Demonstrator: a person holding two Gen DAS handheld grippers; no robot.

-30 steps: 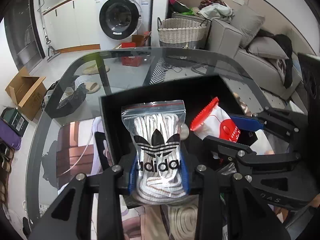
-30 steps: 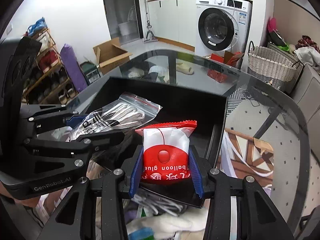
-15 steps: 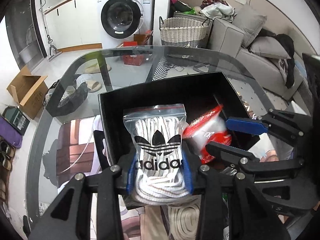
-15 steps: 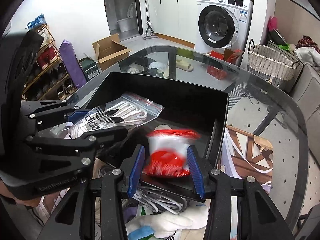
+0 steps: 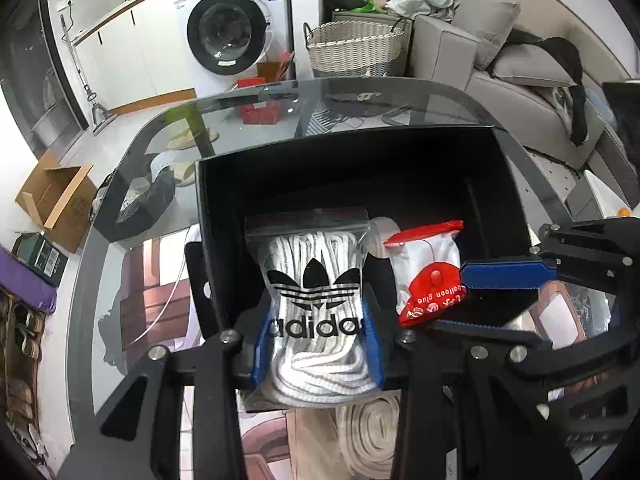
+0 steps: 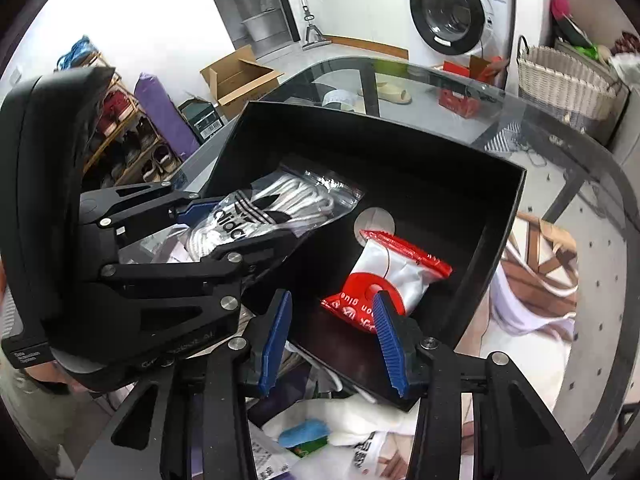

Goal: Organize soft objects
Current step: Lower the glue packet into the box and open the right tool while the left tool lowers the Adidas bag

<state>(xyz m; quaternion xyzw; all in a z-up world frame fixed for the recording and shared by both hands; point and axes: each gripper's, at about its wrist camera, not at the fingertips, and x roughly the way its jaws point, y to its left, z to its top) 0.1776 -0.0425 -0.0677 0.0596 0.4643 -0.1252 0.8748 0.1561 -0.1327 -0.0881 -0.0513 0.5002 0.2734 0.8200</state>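
A black open box point(image 5: 344, 144) stands on the glass table. My left gripper point(image 5: 318, 344) is shut on a clear zip bag of white laces with a black Adidas logo point(image 5: 316, 280), held upright over the box's near-left part. In the right wrist view the same bag point(image 6: 272, 204) sticks out of the left gripper point(image 6: 240, 226) above the box point(image 6: 400, 128). A red and white packet point(image 6: 396, 272) lies tilted on the box floor, free of my right gripper point(image 6: 331, 300), which stands open just behind it. The left wrist view shows this packet point(image 5: 428, 280) too.
Below the box's near wall lies a heap of soft items point(image 6: 360, 432), and a rolled beige cloth point(image 5: 368, 428). The glass table's edge point(image 5: 132, 152) curves around the box. A wicker basket point(image 5: 356, 48), washing machine point(image 5: 228, 36) and sofa point(image 5: 532, 92) stand beyond.
The right gripper let go of the red packet, which dropped onto the box floor and tipped over. The left gripper kept its hold on the Adidas bag.
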